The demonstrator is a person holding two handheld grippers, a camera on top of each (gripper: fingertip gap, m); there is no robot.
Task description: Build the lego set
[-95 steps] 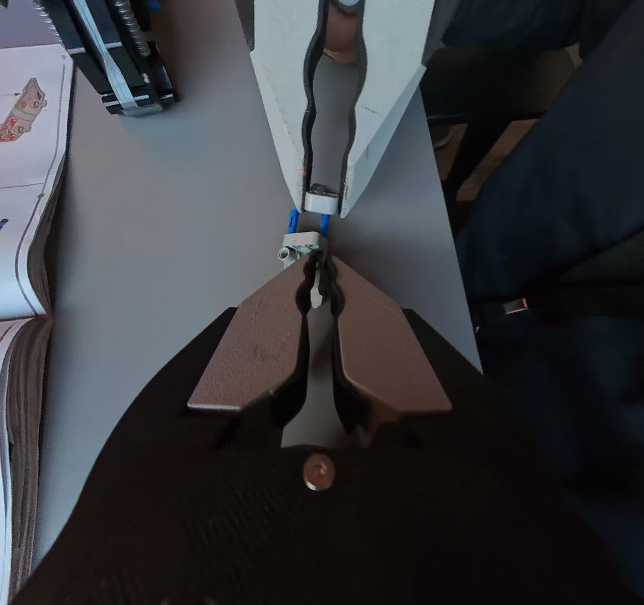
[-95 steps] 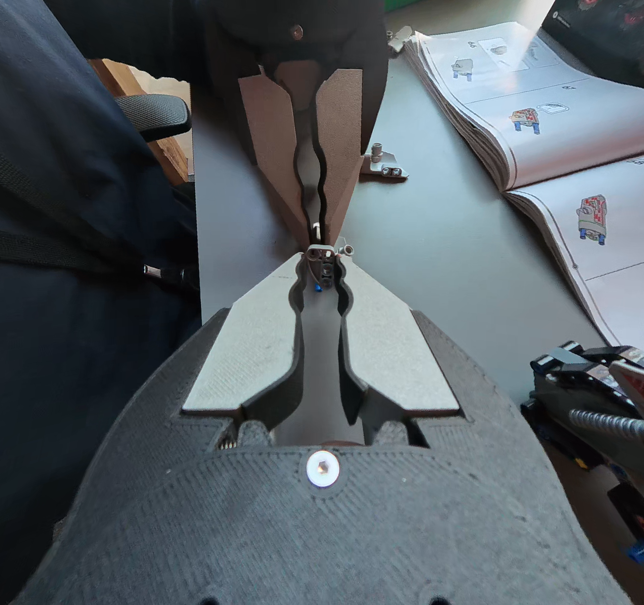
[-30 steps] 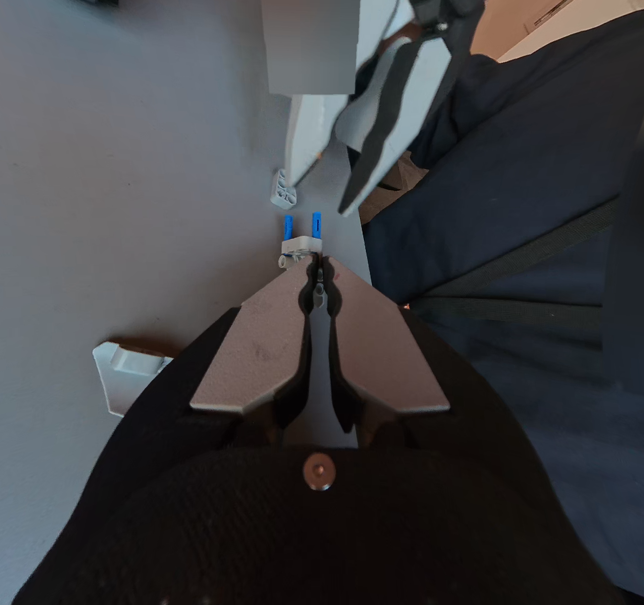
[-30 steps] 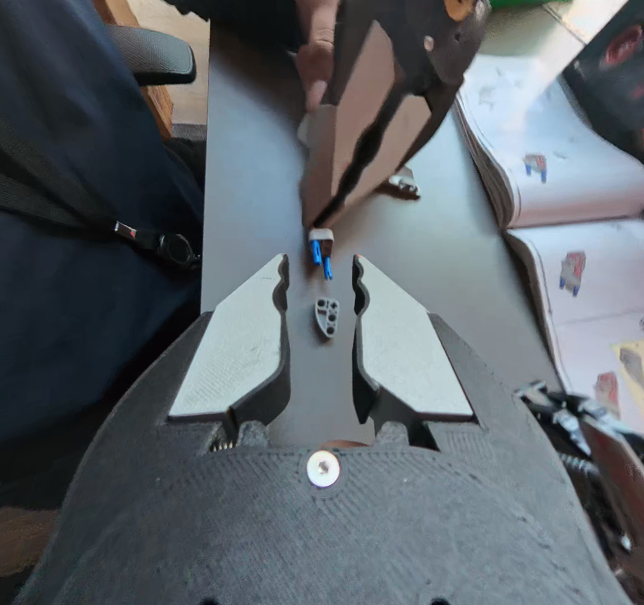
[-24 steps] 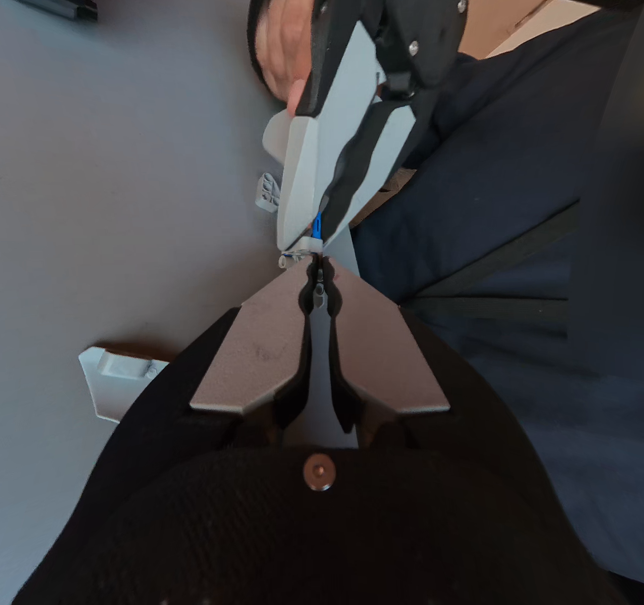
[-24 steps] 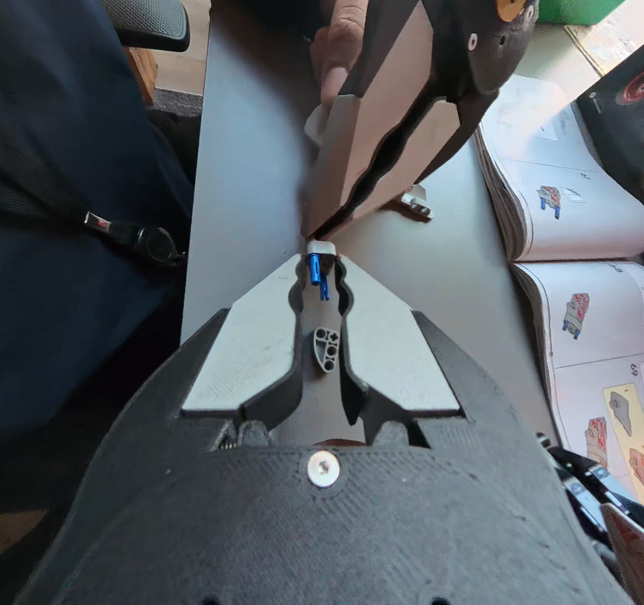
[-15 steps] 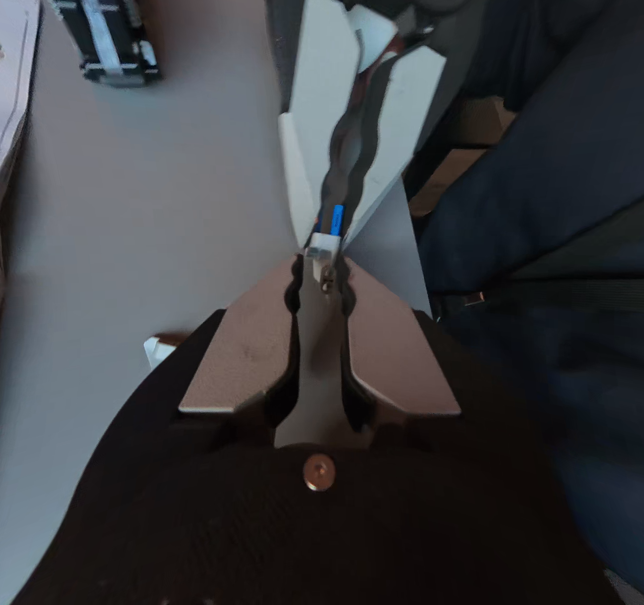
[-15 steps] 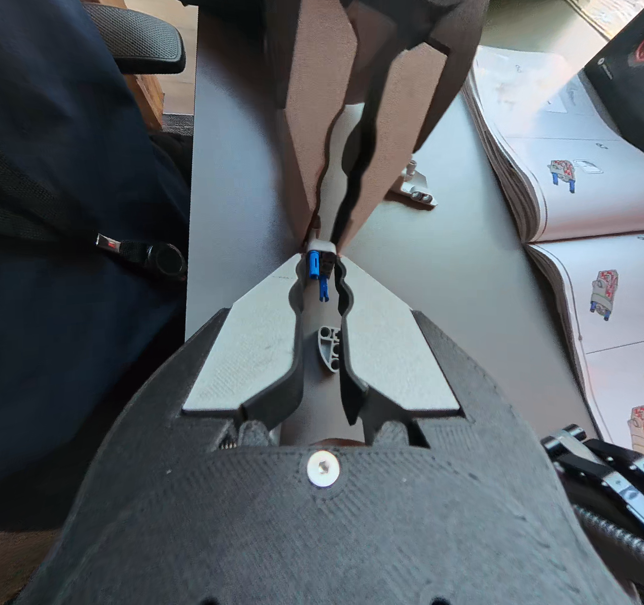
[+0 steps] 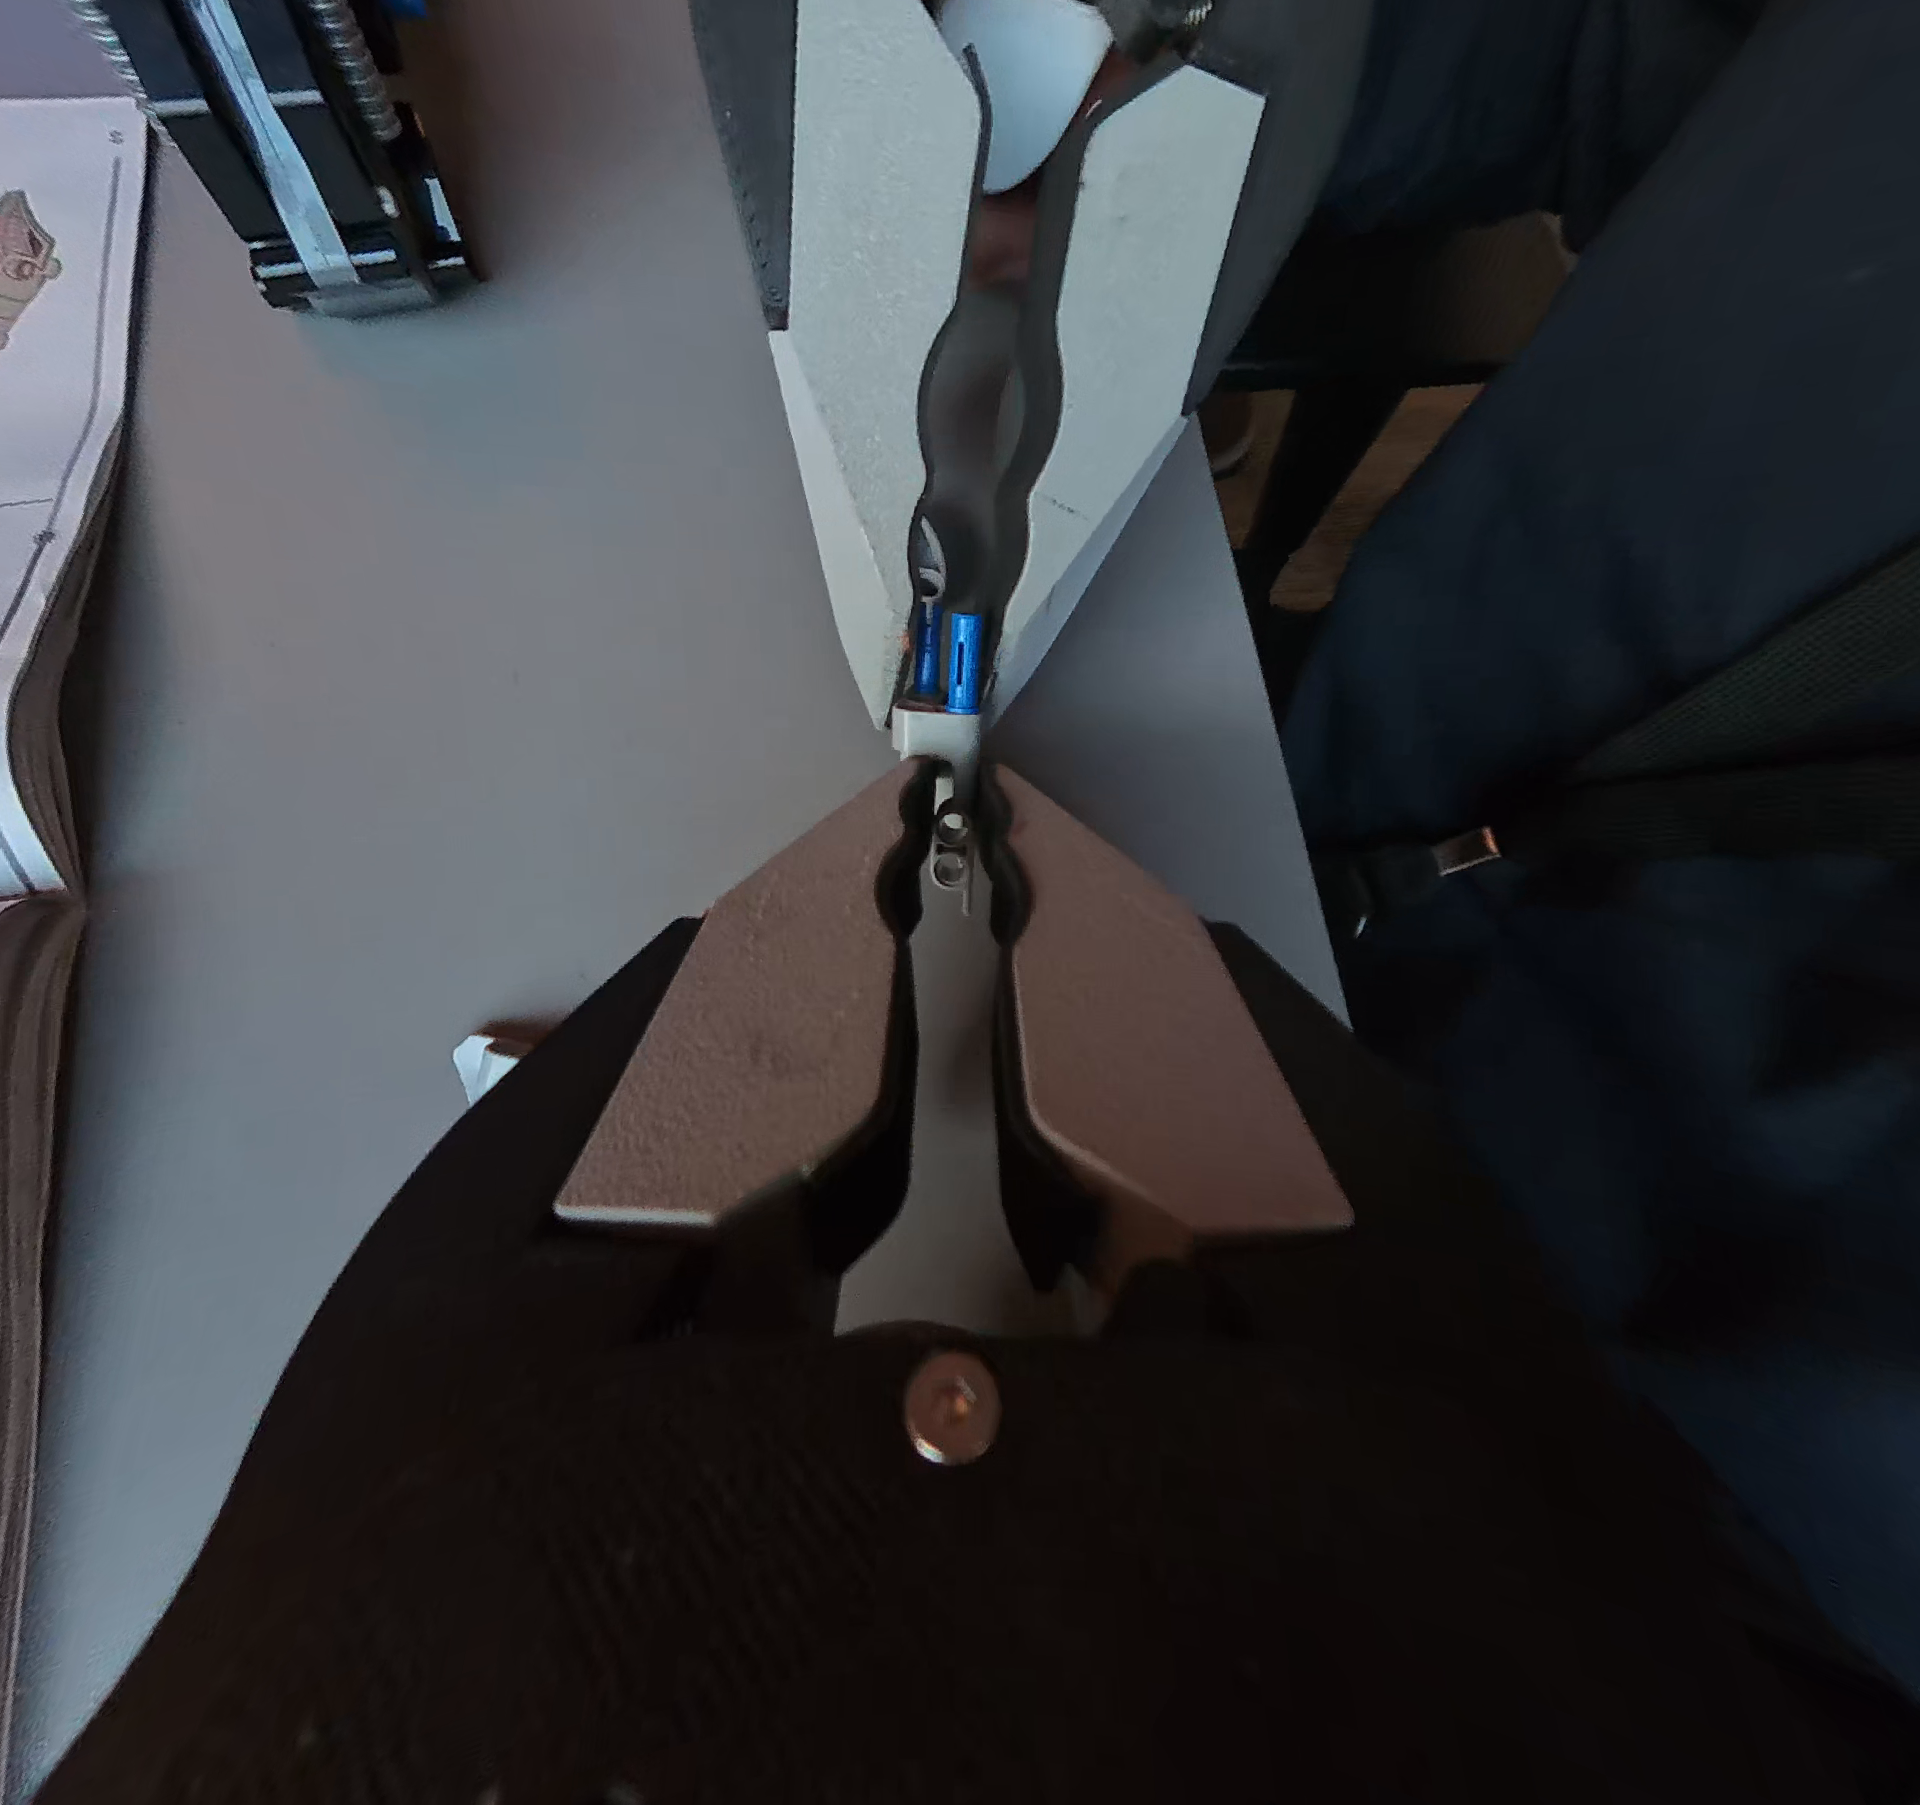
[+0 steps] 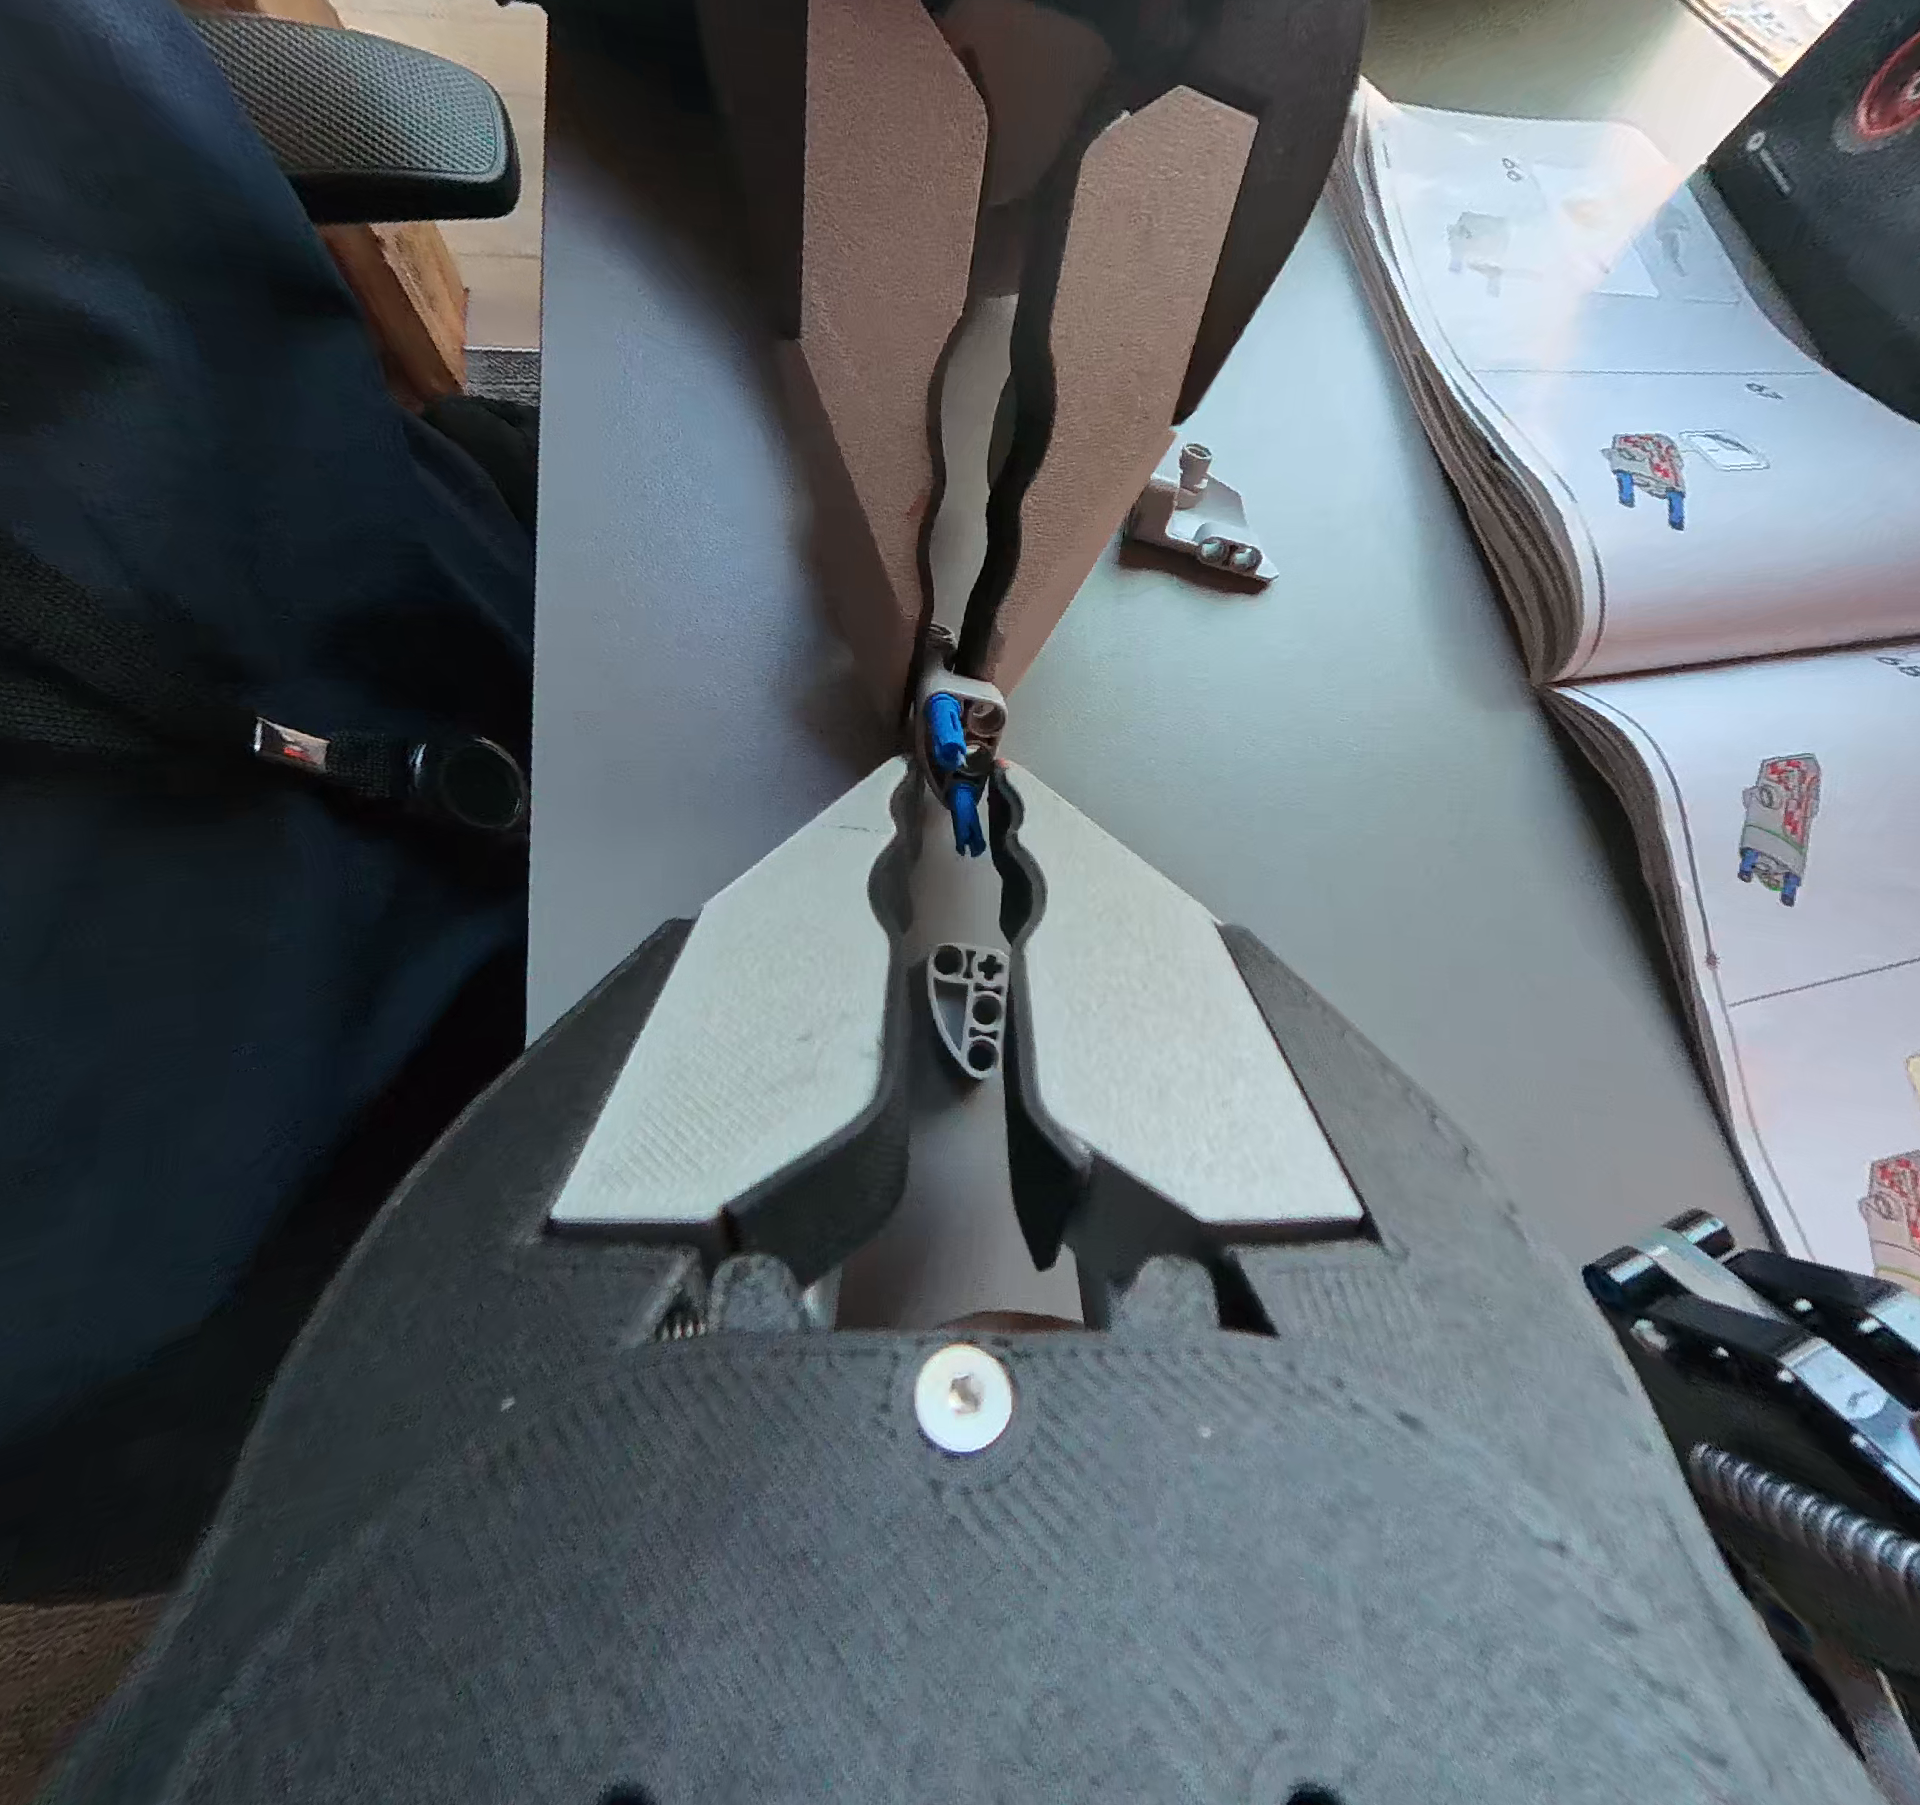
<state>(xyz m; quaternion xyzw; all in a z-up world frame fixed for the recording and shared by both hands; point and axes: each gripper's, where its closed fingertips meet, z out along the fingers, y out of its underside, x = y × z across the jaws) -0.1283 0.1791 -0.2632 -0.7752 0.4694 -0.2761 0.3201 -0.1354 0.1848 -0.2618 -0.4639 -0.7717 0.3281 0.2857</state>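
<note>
The left claw [image 9: 951, 799] is gripping the connector [image 9: 937, 729], blue pins [image 9: 963, 662] pointing along its axis into the right claw [image 10: 954, 779]. The right claw is clenching around them tip to tip; a loose liftarm [image 10: 971, 1007] is lying on the table [image 10: 1299, 768] beneath it

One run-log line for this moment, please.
left gripper: around grey connector, grip unclear; right gripper: shut on blue pins; loose grey piece: on table
</note>
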